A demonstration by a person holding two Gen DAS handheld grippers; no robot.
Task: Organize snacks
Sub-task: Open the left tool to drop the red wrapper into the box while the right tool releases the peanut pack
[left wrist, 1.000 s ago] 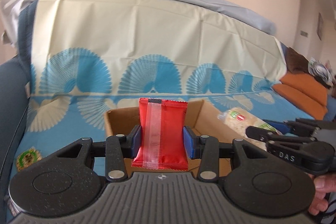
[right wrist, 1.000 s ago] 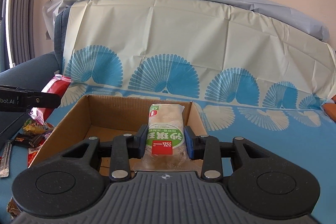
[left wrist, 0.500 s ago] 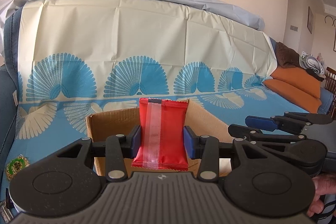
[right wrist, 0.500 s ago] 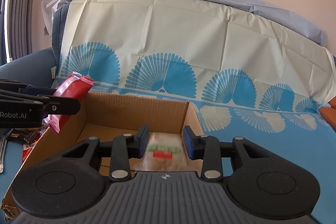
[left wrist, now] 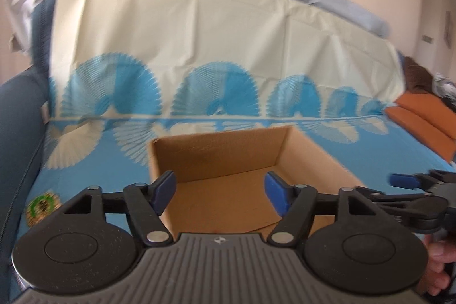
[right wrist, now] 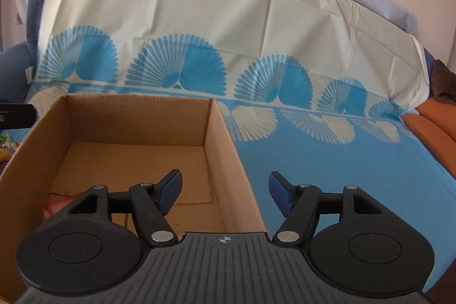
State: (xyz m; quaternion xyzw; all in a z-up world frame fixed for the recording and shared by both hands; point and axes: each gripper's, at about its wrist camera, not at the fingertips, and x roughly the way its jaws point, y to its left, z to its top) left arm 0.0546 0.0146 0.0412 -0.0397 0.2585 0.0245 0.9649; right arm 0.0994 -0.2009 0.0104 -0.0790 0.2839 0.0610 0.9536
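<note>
Left hand-held gripper [left wrist: 219, 194]: jaws have just been opening, now spread wide with nothing between them, hanging over the near part of the cardboard box [left wrist: 216, 150]. Only bare brown floor shows between the blue pads [left wrist: 164, 188]. View is motion-blurred.

Right hand-held gripper [right wrist: 225, 190]: jaws have also just been opening, now wide apart, nothing between them. It straddles the box's right wall [right wrist: 228, 150], left finger over the box interior, right finger over the cloth outside.

Box sits on a sofa covered by a blue and cream fan-print cloth [right wrist: 327, 161]. A red snack packet [right wrist: 55, 202] lies on the box floor at the near left, mostly hidden behind the right gripper's body. Other box contents near the front cannot be seen.

Outside the box, on the cloth at the left, 1 round green-label snack [left wrist: 42, 208] lies flat. In the left view the right gripper shows at the right edge, with fingers of the person's hand [left wrist: 437, 264] below it. Orange cushion [left wrist: 424, 118] at far right.
</note>
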